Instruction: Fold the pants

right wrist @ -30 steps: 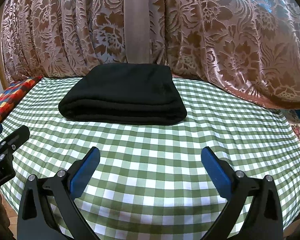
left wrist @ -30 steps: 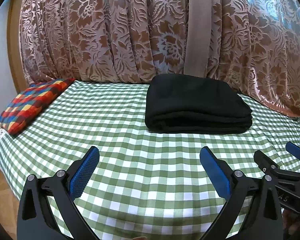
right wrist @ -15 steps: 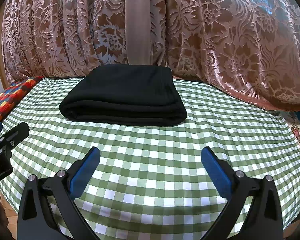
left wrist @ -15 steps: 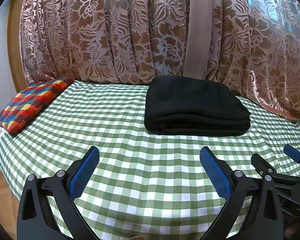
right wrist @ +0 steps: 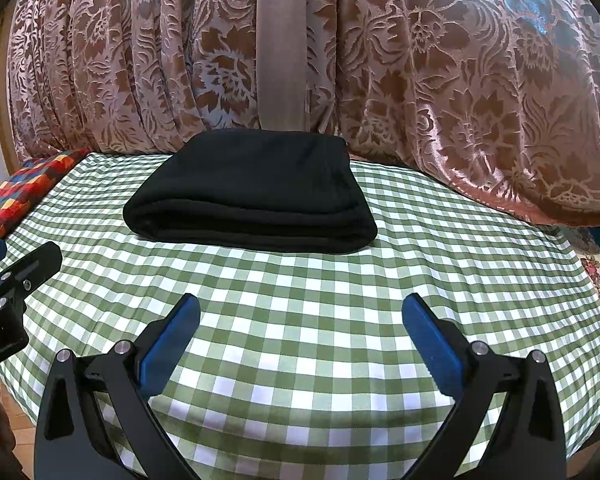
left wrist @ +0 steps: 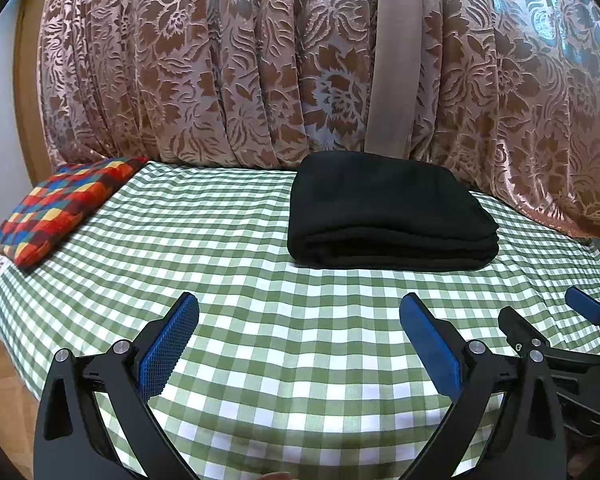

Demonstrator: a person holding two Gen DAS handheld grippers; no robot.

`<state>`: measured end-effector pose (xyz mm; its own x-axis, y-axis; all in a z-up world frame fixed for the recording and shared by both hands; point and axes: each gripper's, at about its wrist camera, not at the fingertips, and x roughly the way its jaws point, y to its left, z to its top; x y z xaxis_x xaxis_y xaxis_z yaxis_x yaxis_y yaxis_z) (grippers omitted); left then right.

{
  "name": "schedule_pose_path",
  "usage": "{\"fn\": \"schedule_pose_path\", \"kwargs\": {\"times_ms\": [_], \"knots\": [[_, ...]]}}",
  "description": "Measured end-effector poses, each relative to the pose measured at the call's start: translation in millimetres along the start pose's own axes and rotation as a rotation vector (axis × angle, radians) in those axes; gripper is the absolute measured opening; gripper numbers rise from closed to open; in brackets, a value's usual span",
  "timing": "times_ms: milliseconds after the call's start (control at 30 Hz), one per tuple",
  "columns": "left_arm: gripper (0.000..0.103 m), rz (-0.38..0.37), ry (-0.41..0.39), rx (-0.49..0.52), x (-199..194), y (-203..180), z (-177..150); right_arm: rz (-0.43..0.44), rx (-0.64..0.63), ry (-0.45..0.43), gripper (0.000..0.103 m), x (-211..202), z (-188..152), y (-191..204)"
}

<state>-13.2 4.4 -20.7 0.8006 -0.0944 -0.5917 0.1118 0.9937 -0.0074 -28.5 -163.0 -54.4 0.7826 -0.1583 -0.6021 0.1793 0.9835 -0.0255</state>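
The black pants (left wrist: 388,212) lie folded into a thick flat rectangle near the far edge of the green checked bed, against the curtain; the right wrist view shows the same pants (right wrist: 252,196) at centre left. My left gripper (left wrist: 300,312) is open over the near part of the bed, well short of the pants, with nothing between its blue pads. My right gripper (right wrist: 300,312) is likewise open and holds nothing, hovering in front of the pants. Each gripper appears at the edge of the other's view.
A multicoloured checked cushion (left wrist: 56,208) lies at the bed's far left corner. A brown floral curtain (left wrist: 260,60) hangs behind the bed. The green checked sheet (left wrist: 292,360) covers the mattress; wooden floor shows at lower left.
Both grippers have drawn back and risen slightly, so the pants sit a little lower and farther in view. The pants have not moved and both grippers stay open.
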Motion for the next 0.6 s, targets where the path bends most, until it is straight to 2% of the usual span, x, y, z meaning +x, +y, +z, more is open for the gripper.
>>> {"fn": "schedule_pose_path", "kwargs": {"times_ms": [600], "knots": [[0.099, -0.006, -0.009, 0.019, -5.5, -0.7, 1.9, -0.002, -0.013, -0.005, 0.101, -1.7, 0.1, 3.5]]}}
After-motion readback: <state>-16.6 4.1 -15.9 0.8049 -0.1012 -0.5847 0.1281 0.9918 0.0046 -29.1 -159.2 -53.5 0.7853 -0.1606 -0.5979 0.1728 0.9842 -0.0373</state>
